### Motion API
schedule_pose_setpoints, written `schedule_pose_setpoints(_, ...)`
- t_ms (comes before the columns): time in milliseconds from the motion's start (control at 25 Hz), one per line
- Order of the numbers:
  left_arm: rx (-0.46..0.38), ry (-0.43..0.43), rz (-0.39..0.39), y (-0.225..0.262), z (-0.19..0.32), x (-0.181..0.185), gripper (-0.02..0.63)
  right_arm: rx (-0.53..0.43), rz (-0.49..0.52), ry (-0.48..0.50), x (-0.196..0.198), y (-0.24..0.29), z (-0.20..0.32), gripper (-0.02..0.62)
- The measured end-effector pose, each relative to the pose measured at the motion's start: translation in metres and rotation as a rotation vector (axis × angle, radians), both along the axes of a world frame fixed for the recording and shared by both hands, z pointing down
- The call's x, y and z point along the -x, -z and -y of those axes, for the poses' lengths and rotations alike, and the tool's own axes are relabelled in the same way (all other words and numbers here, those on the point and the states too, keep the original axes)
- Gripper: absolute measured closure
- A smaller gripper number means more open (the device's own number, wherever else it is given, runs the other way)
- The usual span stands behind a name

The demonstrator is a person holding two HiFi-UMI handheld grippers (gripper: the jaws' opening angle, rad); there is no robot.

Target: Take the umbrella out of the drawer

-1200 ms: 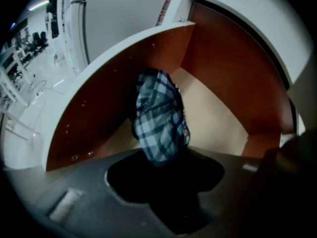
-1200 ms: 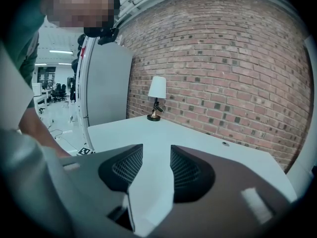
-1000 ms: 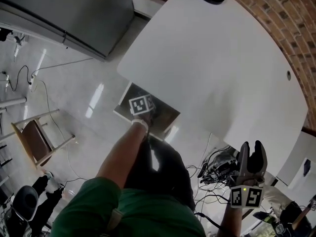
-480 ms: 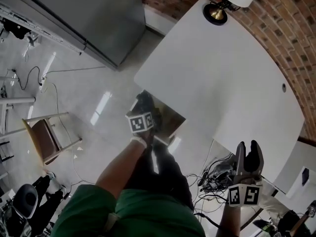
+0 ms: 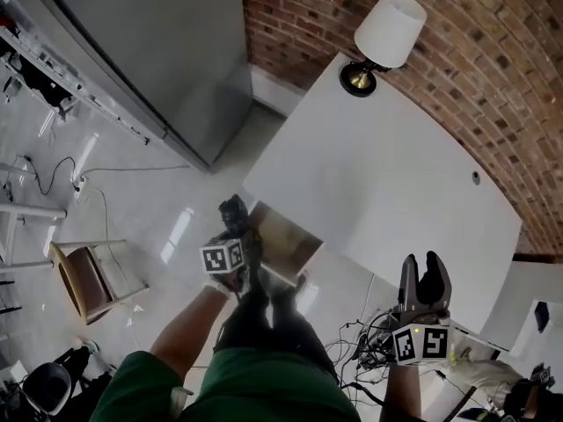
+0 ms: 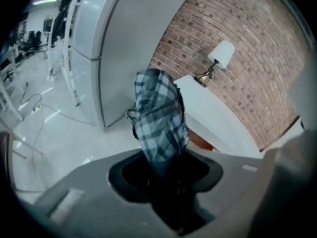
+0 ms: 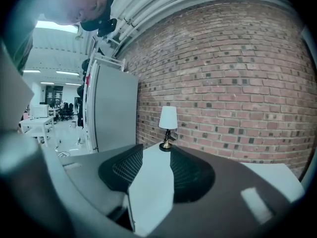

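Note:
A folded umbrella (image 6: pixel 159 117) in blue-grey plaid sticks up out of my left gripper (image 6: pixel 162 166), whose jaws are shut on its lower end. In the head view the umbrella (image 5: pixel 233 210) looks dark and hangs in the air above the floor, with the left gripper (image 5: pixel 236 229) just left of the open wooden drawer (image 5: pixel 283 243) under the white table (image 5: pixel 387 174). My right gripper (image 5: pixel 422 267) hovers off the table's near right edge. Its jaws are apart, and in the right gripper view (image 7: pixel 156 168) only the tabletop shows between them.
A table lamp (image 5: pixel 380 35) stands at the table's far corner against the brick wall (image 5: pixel 493 69). A tall grey cabinet (image 5: pixel 167 51) stands to the left. A wooden chair (image 5: pixel 88 275) is on the floor at the left, with tangled cables (image 5: pixel 369 345) below the table.
My left gripper has risen out of the drawer with the umbrella, moving left of it. The right gripper has risen too. The head view has tipped up, so the lamp and wall show.

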State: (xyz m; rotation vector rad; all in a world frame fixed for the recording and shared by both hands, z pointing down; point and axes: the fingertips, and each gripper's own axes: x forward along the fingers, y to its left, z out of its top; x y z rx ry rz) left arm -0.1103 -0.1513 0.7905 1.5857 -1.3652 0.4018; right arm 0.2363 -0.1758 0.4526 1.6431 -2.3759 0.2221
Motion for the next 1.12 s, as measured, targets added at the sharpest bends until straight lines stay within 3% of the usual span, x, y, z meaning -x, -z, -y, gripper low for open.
schedule_pose_setpoints(280,-0.155,-0.248,0.116,0.091,0.038,0.003,0.439,-0.08,0.056,-0.064,-0.005,0.041,0.003,0.423)
schedule_pose_setpoints(640,-0.347,-0.574,0.239,0.191,0.07,-0.037,0.437,-0.135,0.127,-0.153,-0.022,0.073,-0.009,0.423)
schedule_pose_setpoints(880,-0.458,-0.692,0.31,0.226,0.102,-0.049,0.437,-0.174,0.168,-0.225,-0.031,0.095,-0.024,0.423)
schedule_pose_setpoints(1120,-0.497,-0.857,0.435,0.237,0.125,-0.073,0.437,-0.183,0.155,-0.267,-0.039,0.108,-0.037,0.423)
